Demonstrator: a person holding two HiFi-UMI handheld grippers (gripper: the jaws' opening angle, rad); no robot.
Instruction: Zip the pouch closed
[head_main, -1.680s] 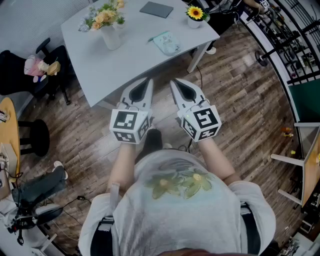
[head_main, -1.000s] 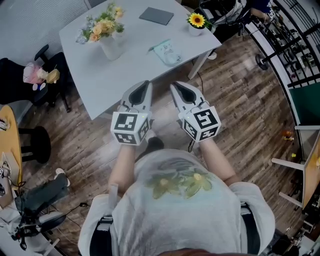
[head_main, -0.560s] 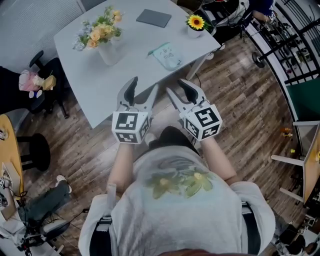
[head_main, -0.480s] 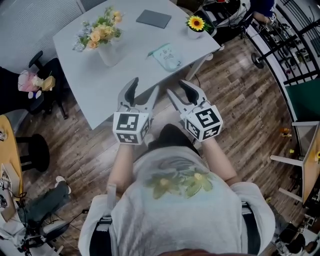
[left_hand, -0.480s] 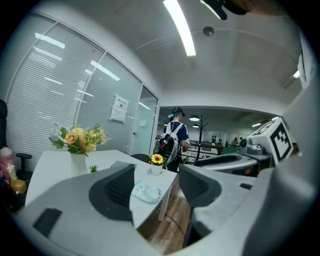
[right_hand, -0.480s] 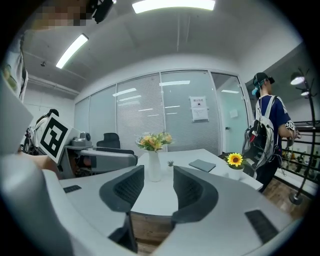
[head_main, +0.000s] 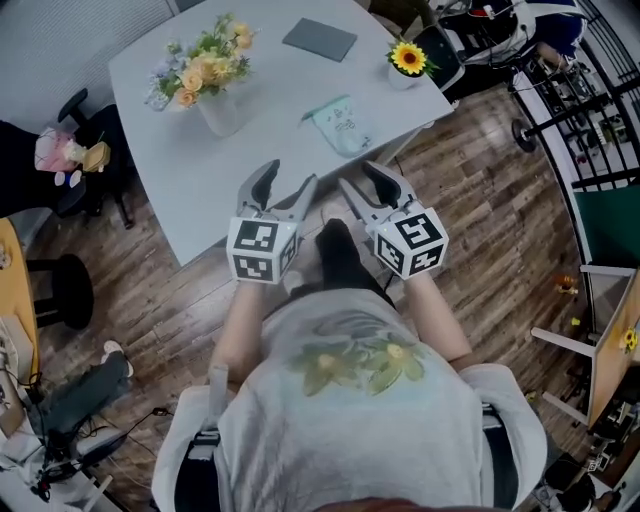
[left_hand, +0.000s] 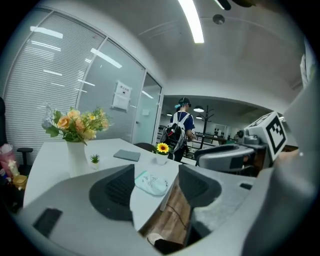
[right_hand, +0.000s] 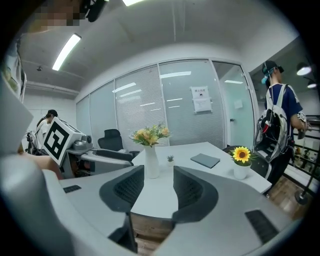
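Observation:
The pale mint pouch (head_main: 340, 124) lies flat near the front right edge of the white table (head_main: 220, 170). It also shows small between the jaws in the left gripper view (left_hand: 151, 183). My left gripper (head_main: 284, 186) and right gripper (head_main: 368, 186) are held side by side just short of the table's front edge, a little way from the pouch. Both have just opened and stand open with nothing between the jaws. The left gripper (left_hand: 156, 187) points toward the pouch. The right gripper (right_hand: 158, 187) points toward the vase; the pouch is not visible in that view.
On the table stand a vase of flowers (head_main: 215, 85), a grey notebook (head_main: 320, 38) and a potted sunflower (head_main: 407, 62). A dark chair with a plush toy (head_main: 60, 150) is at the left. A person with a backpack (right_hand: 277, 125) stands beyond the table.
Both grippers were shut a second ago and are now open. They have moved forward and slightly down toward the table's edge.

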